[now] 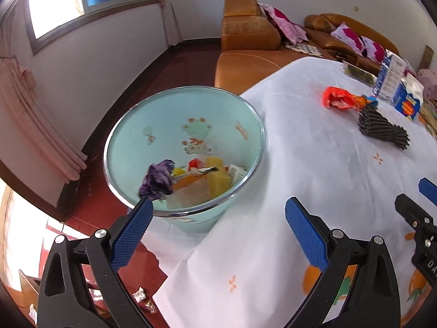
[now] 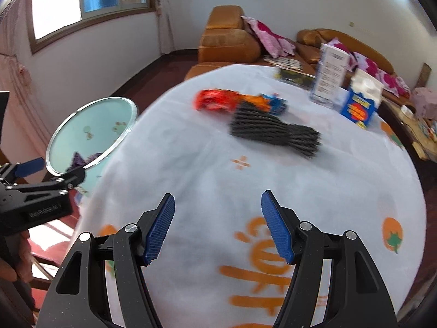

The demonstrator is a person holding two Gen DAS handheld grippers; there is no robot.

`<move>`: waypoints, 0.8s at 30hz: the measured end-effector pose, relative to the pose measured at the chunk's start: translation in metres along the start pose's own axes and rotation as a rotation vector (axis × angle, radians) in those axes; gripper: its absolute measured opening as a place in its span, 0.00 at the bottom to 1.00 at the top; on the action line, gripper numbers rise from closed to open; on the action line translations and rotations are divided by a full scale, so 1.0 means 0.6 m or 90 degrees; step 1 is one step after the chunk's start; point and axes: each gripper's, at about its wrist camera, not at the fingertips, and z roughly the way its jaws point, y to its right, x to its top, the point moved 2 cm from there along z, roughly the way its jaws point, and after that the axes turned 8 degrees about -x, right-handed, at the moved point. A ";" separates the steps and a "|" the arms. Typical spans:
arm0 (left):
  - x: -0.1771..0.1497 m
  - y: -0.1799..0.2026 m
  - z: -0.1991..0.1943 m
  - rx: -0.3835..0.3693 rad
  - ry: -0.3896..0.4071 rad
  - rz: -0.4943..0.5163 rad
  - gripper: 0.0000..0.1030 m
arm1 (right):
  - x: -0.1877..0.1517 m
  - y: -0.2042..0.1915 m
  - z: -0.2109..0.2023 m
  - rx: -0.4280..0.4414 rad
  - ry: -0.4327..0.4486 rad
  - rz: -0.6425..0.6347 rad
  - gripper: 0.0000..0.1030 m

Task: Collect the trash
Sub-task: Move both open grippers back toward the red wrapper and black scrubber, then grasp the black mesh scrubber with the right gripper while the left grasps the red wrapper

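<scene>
1. Sunny living room with orange sofas behind, and a round surface [image 2: 191, 169] under a white cloth with orange prints.
2. Trash left on it: a black foam net sleeve [image 2: 274, 132] and, touching its far side, a red-orange snack wrapper [image 2: 218, 99]. Both sat well ahead of the right gripper [image 2: 217, 228], slightly right of its centre line.
3. The sleeve's long axis ran roughly across that gripper's view, tilted down to the right, so I'd say the jaws would need to straddle its narrow middle.
4. Right jaws were released, partly spread, nothing between them.
5. Left gripper [image 1: 218, 235] was over by the mint-green bin [image 1: 123, 134] at the surface's edge, jaws spread wide and empty. A purple crumpled wrapper [image 1: 158, 181] sat just past its left fingertip, inside the rim with other trash.
6. Judging by that, the right hand was the nearer one for the sleeve.
</scene>
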 end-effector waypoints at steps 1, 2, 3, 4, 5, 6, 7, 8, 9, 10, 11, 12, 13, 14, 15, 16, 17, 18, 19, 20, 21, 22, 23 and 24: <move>0.001 0.008 0.002 -0.002 -0.002 0.007 0.92 | -0.003 0.015 0.003 -0.008 -0.003 0.006 0.64; 0.003 0.018 0.004 -0.004 -0.003 0.018 0.92 | -0.005 0.029 0.007 -0.016 -0.006 0.010 0.64; 0.004 0.024 0.006 -0.006 -0.003 0.025 0.92 | -0.006 0.042 0.011 -0.024 -0.009 0.013 0.64; 0.005 0.031 0.008 -0.006 -0.004 0.033 0.92 | -0.006 0.051 0.014 -0.031 -0.010 0.015 0.64; 0.007 0.035 0.009 -0.007 -0.004 0.038 0.92 | -0.006 0.067 0.019 -0.042 -0.011 0.017 0.64; 0.009 0.042 0.012 -0.009 -0.004 0.043 0.92 | -0.006 0.076 0.022 -0.047 -0.011 0.018 0.64; 0.013 0.049 0.014 -0.010 -0.005 0.049 0.92 | -0.004 0.089 0.027 -0.052 -0.011 0.017 0.64; 0.015 0.054 0.016 -0.012 -0.006 0.053 0.92 | -0.001 0.096 0.030 -0.057 -0.011 0.015 0.64; 0.019 0.062 0.018 -0.014 -0.006 0.060 0.92 | 0.006 0.107 0.036 -0.064 -0.009 0.007 0.64; 0.022 0.067 0.020 -0.017 -0.006 0.065 0.92 | 0.012 0.115 0.040 -0.066 -0.007 0.000 0.64; 0.025 0.073 0.021 -0.020 -0.007 0.069 0.92 | 0.023 0.123 0.047 -0.071 -0.005 -0.013 0.64; 0.030 0.080 0.023 -0.024 -0.007 0.075 0.92 | 0.031 0.128 0.050 -0.072 -0.003 -0.021 0.64; 0.034 0.086 0.025 -0.027 -0.007 0.081 0.92 | 0.043 0.133 0.055 -0.065 -0.001 -0.031 0.64; 0.037 0.090 0.027 -0.027 -0.007 0.085 0.92 | 0.052 0.135 0.059 -0.055 -0.001 -0.036 0.64; 0.042 0.097 0.029 -0.027 -0.006 0.092 0.92 | 0.068 0.137 0.068 -0.039 -0.004 -0.047 0.64; 0.047 0.103 0.031 -0.026 -0.006 0.099 0.92 | 0.077 0.134 0.071 -0.032 -0.004 -0.055 0.64; 0.050 0.106 0.032 -0.025 -0.006 0.105 0.92 | 0.092 0.129 0.080 -0.017 -0.004 -0.077 0.64; 0.054 0.109 0.034 -0.026 -0.007 0.107 0.92 | 0.098 0.122 0.086 -0.007 -0.005 -0.096 0.64; 0.059 0.110 0.035 -0.027 -0.007 0.108 0.92 | 0.109 0.112 0.098 0.006 -0.007 -0.130 0.64; 0.063 0.111 0.036 -0.028 -0.007 0.107 0.92 | 0.113 0.106 0.105 0.008 -0.006 -0.149 0.64; 0.066 0.109 0.035 -0.027 -0.006 0.107 0.92 | 0.119 0.098 0.118 0.014 -0.010 -0.179 0.64; 0.072 0.109 0.035 -0.024 -0.004 0.107 0.92 | 0.122 0.091 0.130 0.021 -0.017 -0.202 0.64; 0.075 0.109 0.035 -0.021 -0.003 0.108 0.92 | 0.124 0.087 0.147 0.025 -0.029 -0.225 0.64; 0.080 0.108 0.036 -0.019 -0.003 0.110 0.92 | 0.125 0.085 0.157 0.022 -0.036 -0.238 0.64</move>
